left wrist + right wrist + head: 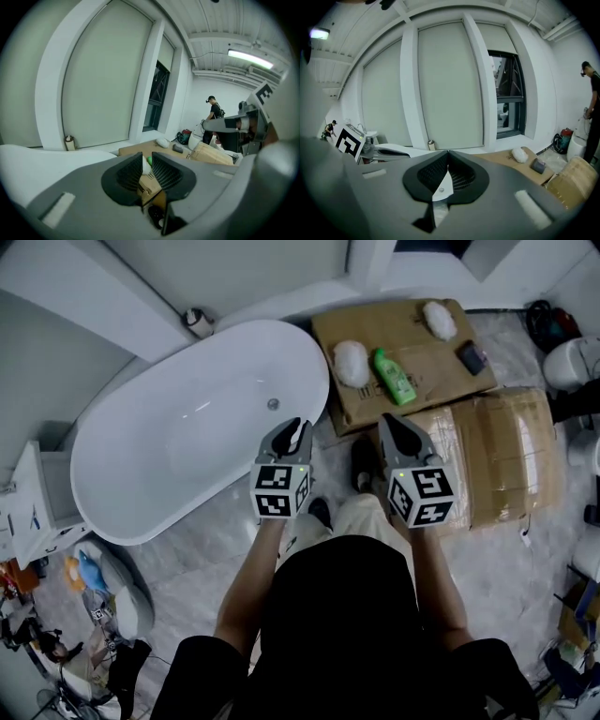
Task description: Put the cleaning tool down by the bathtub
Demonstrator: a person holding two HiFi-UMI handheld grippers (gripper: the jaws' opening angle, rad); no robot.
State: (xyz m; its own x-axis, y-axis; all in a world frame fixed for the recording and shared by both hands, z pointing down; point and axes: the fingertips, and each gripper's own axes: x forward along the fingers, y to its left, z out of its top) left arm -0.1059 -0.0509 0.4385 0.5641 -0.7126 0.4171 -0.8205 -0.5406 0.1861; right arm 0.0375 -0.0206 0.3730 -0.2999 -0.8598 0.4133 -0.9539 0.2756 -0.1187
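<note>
Bathroom w/ pale marbled floor (211, 540); a white freestanding bathtub (169, 460) sits at left, and a flat cardboard sheet (427, 348) lies just beside its end.

The left gripper (146, 155) is released: its jaws stand a narrow slit apart w/ nothing btwn them. The right gripper (447, 151) is clenched tip to tip, also on nothing. Both are held up in front of the person, over the floor btwn tub and cardboard, touching neither.

Further out, on the sheet: a white fluffy pad (352, 363) close to the tub rim, a green bottle (395, 377) lying on its side next to it, a second fluffy pad (438, 320) and a small dark object (471, 357) farther back. A taped cardboard box (511, 451) is at right.

Prob. the near pad is the cleaning tool; if so it's already down by the tub, but which item counts can't be confirmed.

Risks:
- The person's shoe (362, 465) is at the sheet's edge. A step fwd could drag the cardboard and shift the pad away from the tub.
- The bottle on its side could roll into the pad if the sheet is nudged.
- A careless swing of the left gripper could knock the tub rim.
</note>
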